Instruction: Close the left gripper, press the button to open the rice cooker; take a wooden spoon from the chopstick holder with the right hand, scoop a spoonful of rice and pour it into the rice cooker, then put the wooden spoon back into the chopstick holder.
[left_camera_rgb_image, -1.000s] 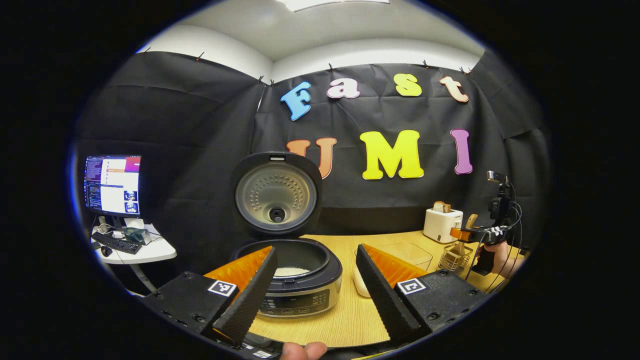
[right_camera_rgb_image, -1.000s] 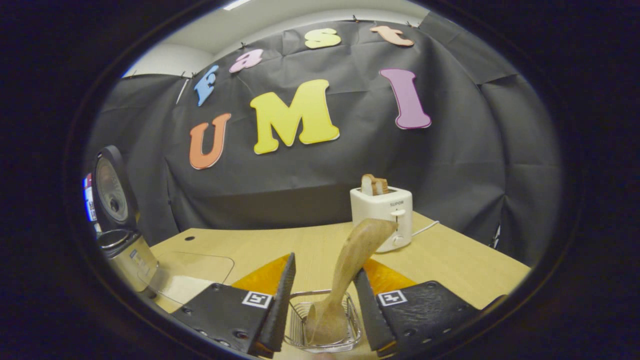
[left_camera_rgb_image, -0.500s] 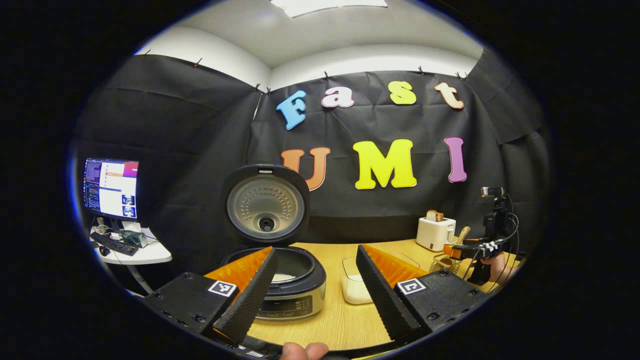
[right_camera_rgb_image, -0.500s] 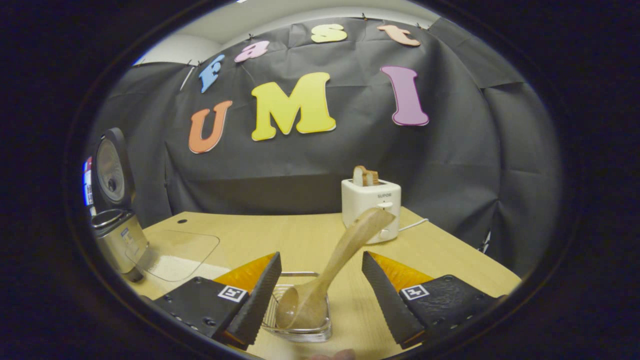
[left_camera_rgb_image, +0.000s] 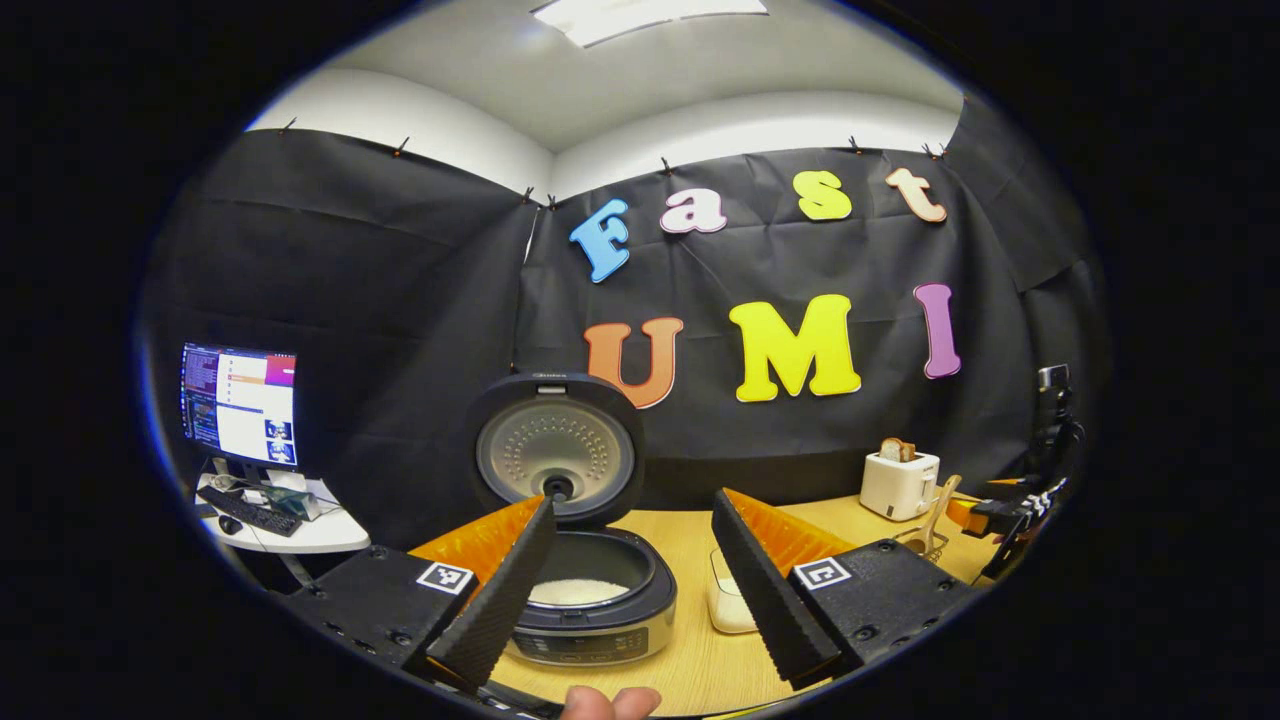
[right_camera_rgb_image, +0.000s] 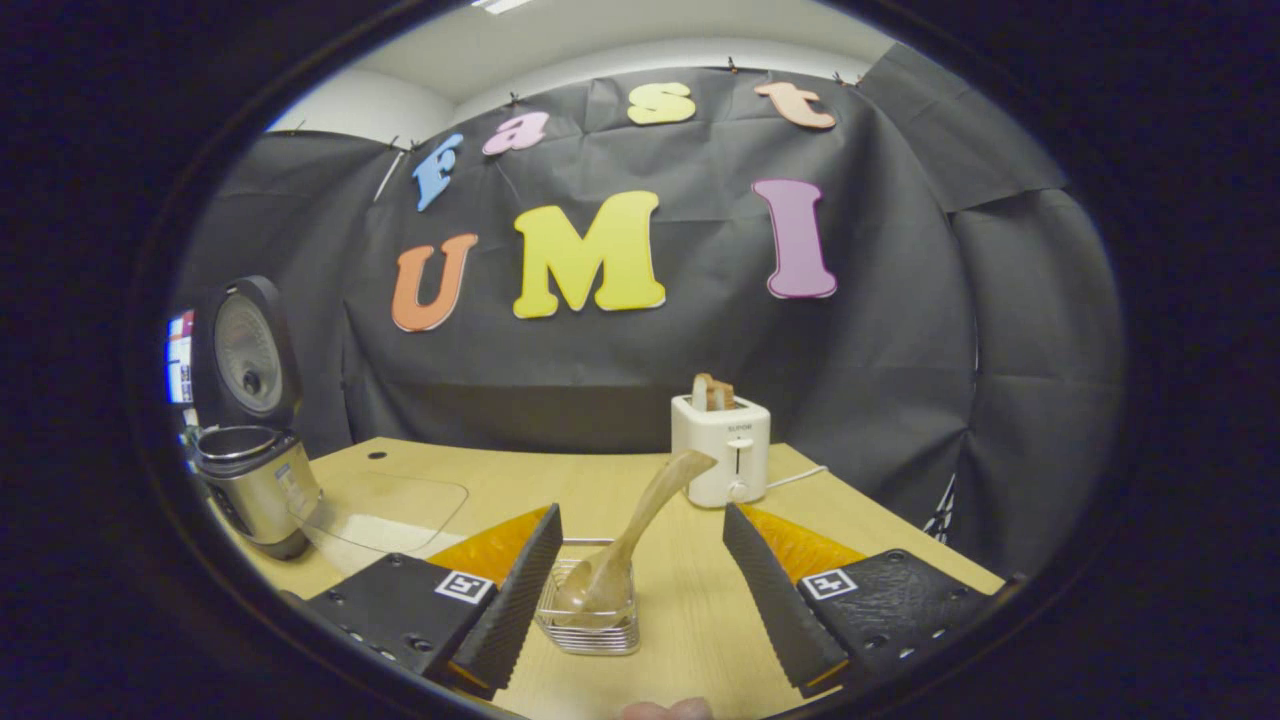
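Rice (left_camera_rgb_image: 575, 591) fills rice cooker (left_camera_rgb_image: 590, 610); wooden spoon (right_camera_rgb_image: 625, 545) in chopstick holder (right_camera_rgb_image: 590, 628).

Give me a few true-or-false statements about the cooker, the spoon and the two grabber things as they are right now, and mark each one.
1. The rice cooker has its lid up. True.
2. The right gripper is clamped on the wooden spoon. False: its fingers are spread, with the spoon between them and untouched.
3. The wooden spoon stands in the chopstick holder. True.
4. The toaster is empty. False: bread sticks out of its top.
5. The left gripper is pressing the cooker's button. False: it is open, away from the cooker.
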